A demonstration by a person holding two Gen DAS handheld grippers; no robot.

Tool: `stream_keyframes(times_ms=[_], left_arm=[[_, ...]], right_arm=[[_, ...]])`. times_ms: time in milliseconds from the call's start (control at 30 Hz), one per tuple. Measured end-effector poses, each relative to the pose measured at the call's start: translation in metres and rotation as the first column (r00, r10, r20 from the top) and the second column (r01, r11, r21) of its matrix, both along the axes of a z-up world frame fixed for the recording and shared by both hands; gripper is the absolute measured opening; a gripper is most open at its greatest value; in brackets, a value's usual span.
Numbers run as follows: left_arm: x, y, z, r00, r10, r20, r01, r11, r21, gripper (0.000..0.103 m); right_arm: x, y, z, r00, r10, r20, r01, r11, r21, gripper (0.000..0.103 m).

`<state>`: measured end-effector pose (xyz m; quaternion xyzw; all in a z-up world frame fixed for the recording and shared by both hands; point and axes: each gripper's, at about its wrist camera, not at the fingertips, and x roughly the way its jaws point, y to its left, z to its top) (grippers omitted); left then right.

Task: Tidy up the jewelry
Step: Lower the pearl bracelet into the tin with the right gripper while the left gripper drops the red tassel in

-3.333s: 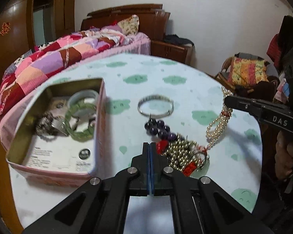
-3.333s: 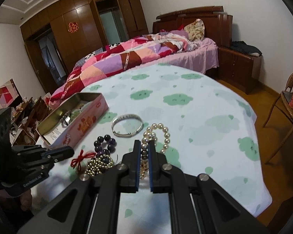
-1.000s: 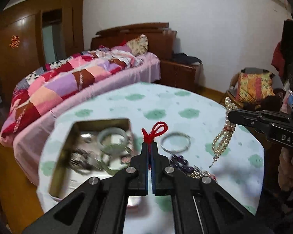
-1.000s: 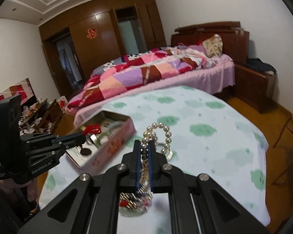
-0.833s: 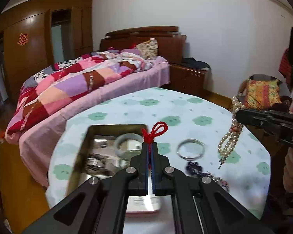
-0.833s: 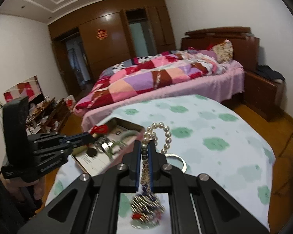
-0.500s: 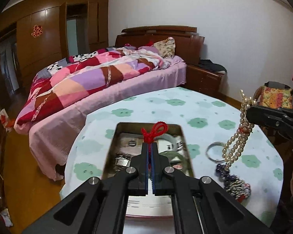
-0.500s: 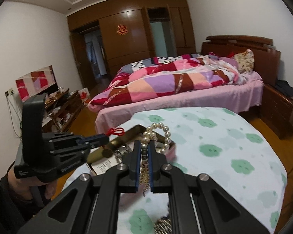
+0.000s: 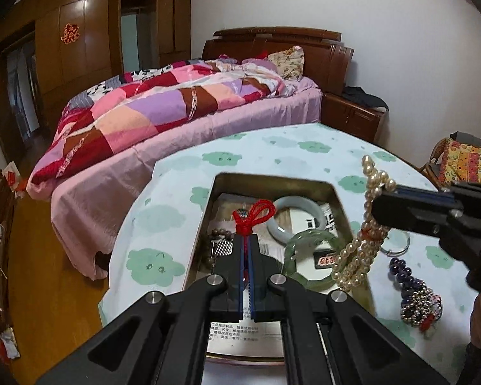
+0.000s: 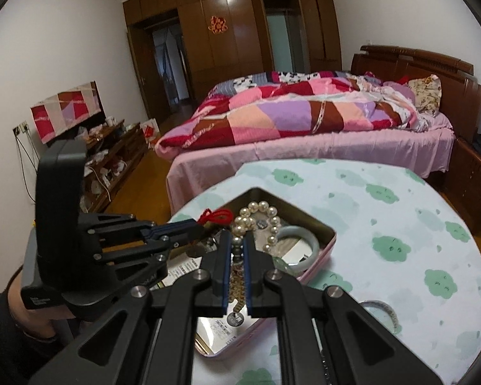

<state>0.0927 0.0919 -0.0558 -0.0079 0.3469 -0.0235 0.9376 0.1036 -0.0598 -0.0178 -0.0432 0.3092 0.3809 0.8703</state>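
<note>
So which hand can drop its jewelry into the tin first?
Probably the left. The left tool pinches the red cord right over the tin. The right tool holds the pearl necklace nearer the tin's edge.

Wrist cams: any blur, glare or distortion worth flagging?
Left wrist: sharp, strong fisheye bending of the table, black corner vignette, glare on the wardrobe doors. Right wrist: same vignette; tin rim slightly soft; dim indoor light in both.

A red double-happiness sign (image 10: 218, 25) hangs on the wardrobe door (image 10: 237, 29) far beyond the tongs. Small Chinese print on the leaflet (image 9: 237, 329) beneath them is unreadable.
</note>
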Motion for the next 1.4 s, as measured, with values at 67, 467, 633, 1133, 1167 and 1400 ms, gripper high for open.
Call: stream_keyframes(times_ms=[67, 467, 633, 1133, 1167, 1400], left_arm=[[0.002, 0.001, -0.002, 1.000, 0.000, -0.006, 0.000, 1.000, -0.001, 0.001], [0.007, 0.003, -0.013, 0.999, 0.002, -0.044, -0.002, 1.000, -0.004, 0.001], [0.009, 0.006, -0.017, 0.998, 0.004, -0.059, -0.004, 1.000, -0.007, 0.001], [0.012, 0.006, -0.021, 0.997, 0.004, -0.073, -0.005, 1.000, -0.003, 0.001], [0.012, 0.006, -0.022, 0.997, 0.004, -0.074, -0.005, 1.000, -0.004, 0.001], [0.011, 0.005, -0.021, 0.998, -0.001, -0.067, 0.000, 1.000, -0.004, 0.002]], right_arm=[[0.000, 0.002, -0.004, 1.000, -0.001, -0.012, 0.001, 1.000, -0.010, 0.009], [0.006, 0.007, -0.021, 0.998, -0.011, -0.057, 0.008, 0.998, -0.054, 0.009], [0.008, 0.008, -0.026, 0.998, -0.014, -0.064, 0.010, 0.998, -0.066, 0.009], [0.013, 0.011, -0.036, 0.997, -0.023, -0.079, 0.016, 0.996, -0.086, 0.009], [0.014, 0.011, -0.038, 0.997, -0.025, -0.079, 0.018, 0.996, -0.091, 0.009], [0.018, 0.007, -0.043, 0.994, -0.054, -0.093, 0.044, 0.994, -0.100, 0.015]])
